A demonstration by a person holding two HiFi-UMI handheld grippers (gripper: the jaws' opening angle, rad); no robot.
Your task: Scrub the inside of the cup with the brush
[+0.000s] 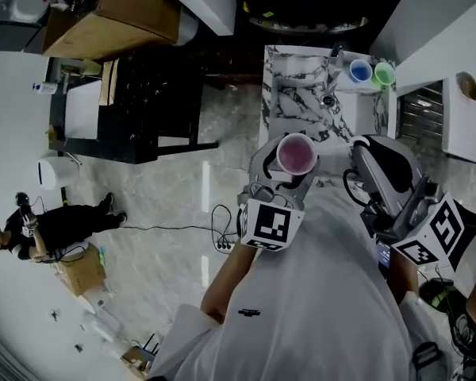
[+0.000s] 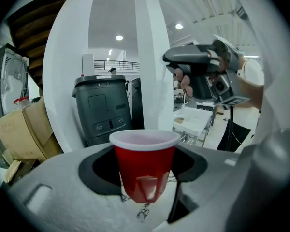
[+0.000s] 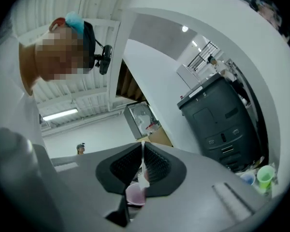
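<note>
Left gripper [image 2: 144, 170] clamps a red plastic cup with a white rim [image 2: 145, 156]; right gripper [image 3: 143, 166] is nearly closed, pinching a thin white brush [image 3: 144, 177].

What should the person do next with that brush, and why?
Probably bring the right tool over so the brush dips into the red cup. The left tool holds the cup upright, mouth open and nothing in it, while the brush sits clamped in the right tool, apart from the cup.
</note>
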